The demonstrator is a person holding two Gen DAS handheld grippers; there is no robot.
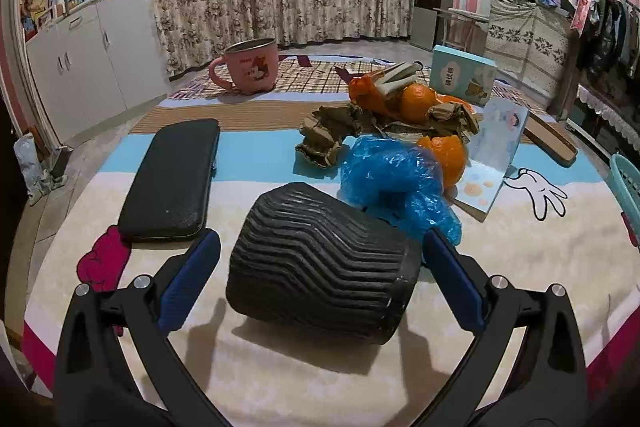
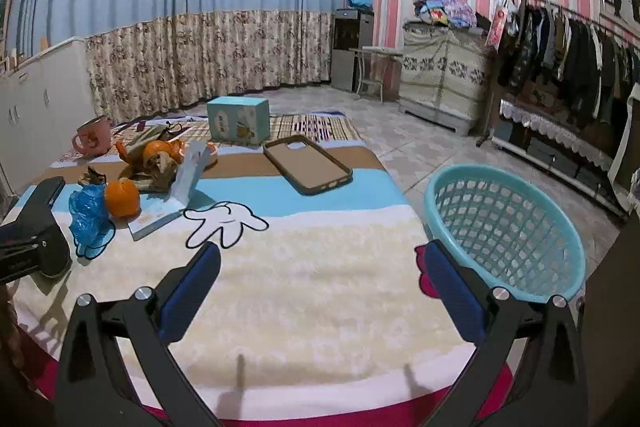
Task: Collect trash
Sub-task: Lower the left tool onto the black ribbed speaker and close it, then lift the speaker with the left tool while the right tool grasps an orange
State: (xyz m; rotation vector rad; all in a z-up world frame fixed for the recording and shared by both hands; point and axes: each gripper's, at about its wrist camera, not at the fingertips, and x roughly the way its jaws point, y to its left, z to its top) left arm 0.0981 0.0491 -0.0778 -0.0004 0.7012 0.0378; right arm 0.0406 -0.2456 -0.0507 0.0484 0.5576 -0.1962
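Note:
A trash pile lies mid-blanket: a crumpled blue plastic bag (image 1: 394,183), orange peels (image 1: 446,157), crumpled brown cardboard (image 1: 328,131) and an orange (image 1: 418,101). The pile also shows in the right wrist view, with the blue bag (image 2: 90,215) and peel (image 2: 122,199). A black ribbed cup (image 1: 324,263) lies on its side between the fingers of my open left gripper (image 1: 320,247), not clamped. My right gripper (image 2: 320,259) is open and empty above the blanket. A turquoise mesh basket (image 2: 508,227) stands at the blanket's right edge, just beyond my right finger.
A black case (image 1: 172,179) lies left of the cup. A pink mug (image 1: 250,71), a teal box (image 1: 462,75), a card booklet (image 1: 494,155) and a brown phone case (image 2: 308,163) lie farther back. White cabinets stand left, a clothes rack right.

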